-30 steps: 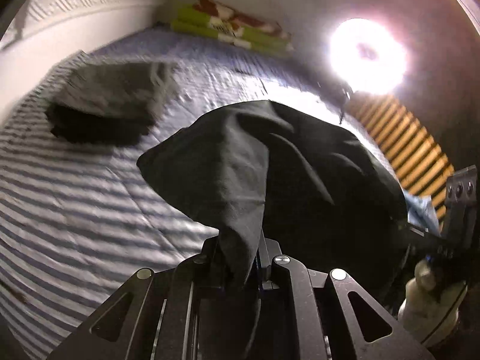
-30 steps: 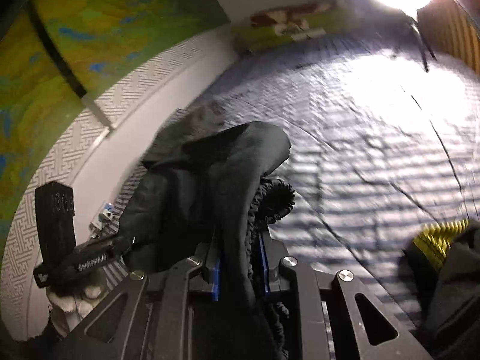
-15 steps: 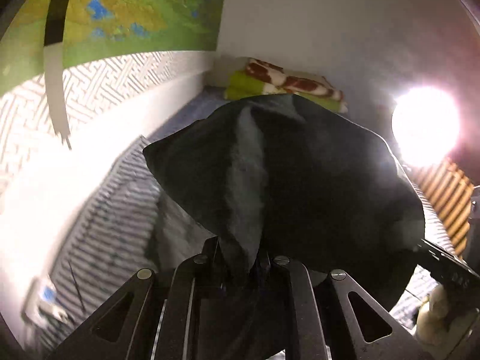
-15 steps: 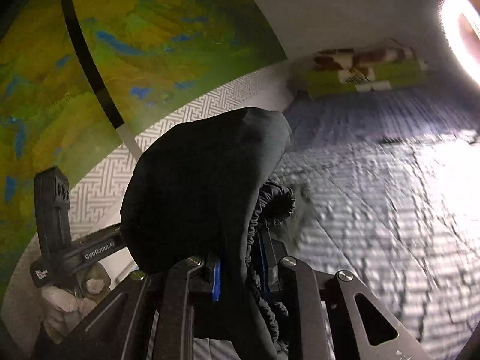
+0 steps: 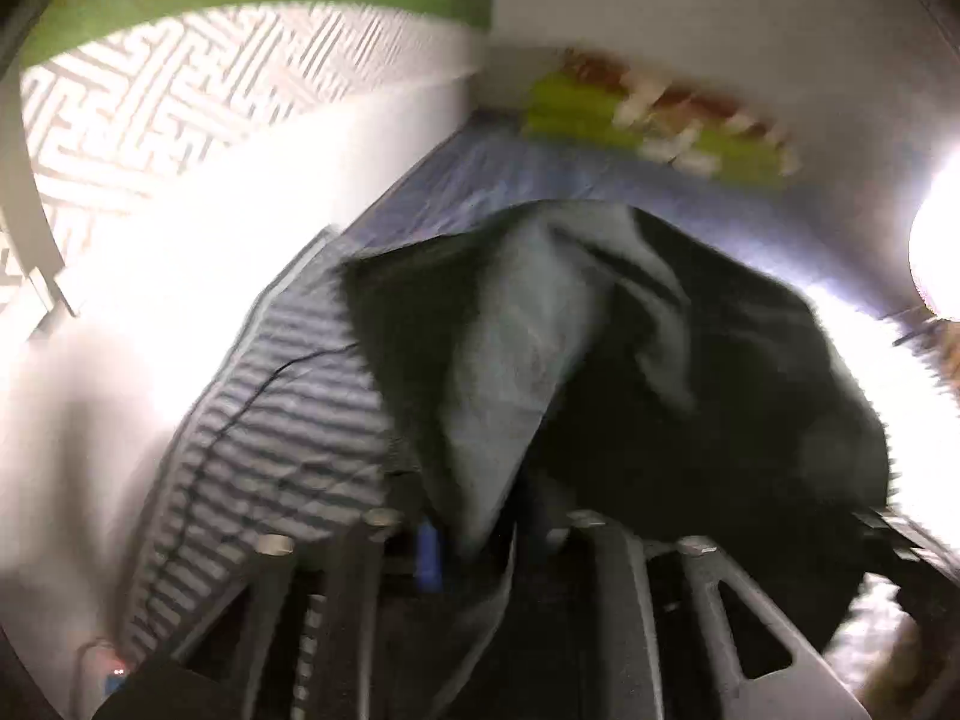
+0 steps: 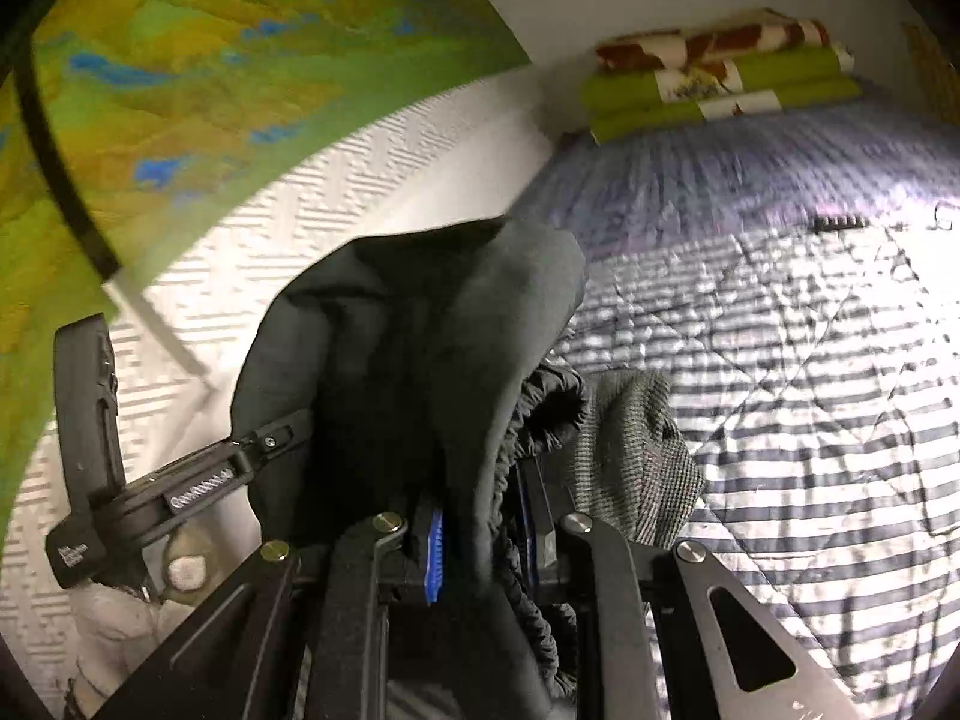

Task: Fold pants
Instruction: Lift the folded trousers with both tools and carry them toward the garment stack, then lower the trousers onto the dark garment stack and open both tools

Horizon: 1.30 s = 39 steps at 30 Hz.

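The black pants [image 5: 600, 360] hang bunched up above the striped bedcover [image 5: 288, 420]. My left gripper [image 5: 492, 540] has the cloth between its jaws, which are opening; a blue pad [image 5: 427, 558] shows bare beside the fabric, and the view is blurred. My right gripper [image 6: 483, 534] is shut on the elastic waistband of the pants [image 6: 408, 360], its jaws just starting to ease apart. The left gripper's body [image 6: 180, 486] sticks out from behind the cloth at the left of the right wrist view, held by a gloved hand [image 6: 120, 618].
A grey checked garment [image 6: 636, 456] lies on the bedcover [image 6: 810, 480] just beyond my right gripper. Folded green and brown blankets [image 6: 720, 84] sit at the bed's far end. A patterned white wall [image 6: 300, 228] bounds the left side. A bright lamp [image 5: 942, 252] glares at the right.
Both grippers have swung the pants sideways toward the wall. The left jaws have spread apart around the cloth. The grey garment now shows close to my right gripper.
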{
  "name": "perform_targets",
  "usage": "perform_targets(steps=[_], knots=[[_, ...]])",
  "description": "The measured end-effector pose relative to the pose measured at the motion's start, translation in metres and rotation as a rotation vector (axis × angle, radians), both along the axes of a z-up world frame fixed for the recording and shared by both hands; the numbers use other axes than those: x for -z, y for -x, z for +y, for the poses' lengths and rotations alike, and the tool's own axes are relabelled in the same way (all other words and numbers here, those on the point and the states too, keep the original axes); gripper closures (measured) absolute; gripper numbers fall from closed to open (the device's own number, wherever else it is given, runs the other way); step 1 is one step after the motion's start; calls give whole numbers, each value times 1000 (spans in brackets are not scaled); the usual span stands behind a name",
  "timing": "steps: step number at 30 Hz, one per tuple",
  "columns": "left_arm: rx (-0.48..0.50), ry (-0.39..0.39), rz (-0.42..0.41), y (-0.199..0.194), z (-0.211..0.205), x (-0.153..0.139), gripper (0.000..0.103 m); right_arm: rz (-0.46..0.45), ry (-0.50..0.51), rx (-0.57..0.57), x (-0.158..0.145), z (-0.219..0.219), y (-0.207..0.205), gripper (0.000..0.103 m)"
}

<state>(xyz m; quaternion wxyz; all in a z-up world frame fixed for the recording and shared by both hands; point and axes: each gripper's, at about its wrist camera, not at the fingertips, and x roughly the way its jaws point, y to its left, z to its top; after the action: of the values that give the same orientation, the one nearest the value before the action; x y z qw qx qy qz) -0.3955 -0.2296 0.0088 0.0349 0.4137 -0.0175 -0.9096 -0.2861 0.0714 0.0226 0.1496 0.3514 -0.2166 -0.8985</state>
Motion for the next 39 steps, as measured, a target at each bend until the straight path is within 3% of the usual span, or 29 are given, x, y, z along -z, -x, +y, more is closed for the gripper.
perform_targets(steps=[1,2,4,9,15,19,23,30,39], knots=[[-45,52,-40,8,-1,13,55,-43,-43,-2,10,-2,10,79],[-68,75,-54,13,-5,21,55,-83,-82,12,17,-3,18,76],[-106,53,-43,12,-15,23,50,-132,-168,40,24,0,26,67],[-132,-28,-8,-14,-40,14,48,-49,-252,92,8,16,4,65],[-65,-51,-8,-76,-10,6,48,36,-255,9,-4,10,-43,65],[-31,-67,-78,-115,17,20,48,-70,-292,-109,17,-14,-59,65],[-29,-88,-145,-158,39,38,48,-167,-399,-153,43,-25,-94,65],[2,-69,-40,-283,88,5,48,-167,-335,-155,22,10,-196,65],[14,-79,94,-431,127,-67,43,-41,-292,-123,-38,52,-324,65]])
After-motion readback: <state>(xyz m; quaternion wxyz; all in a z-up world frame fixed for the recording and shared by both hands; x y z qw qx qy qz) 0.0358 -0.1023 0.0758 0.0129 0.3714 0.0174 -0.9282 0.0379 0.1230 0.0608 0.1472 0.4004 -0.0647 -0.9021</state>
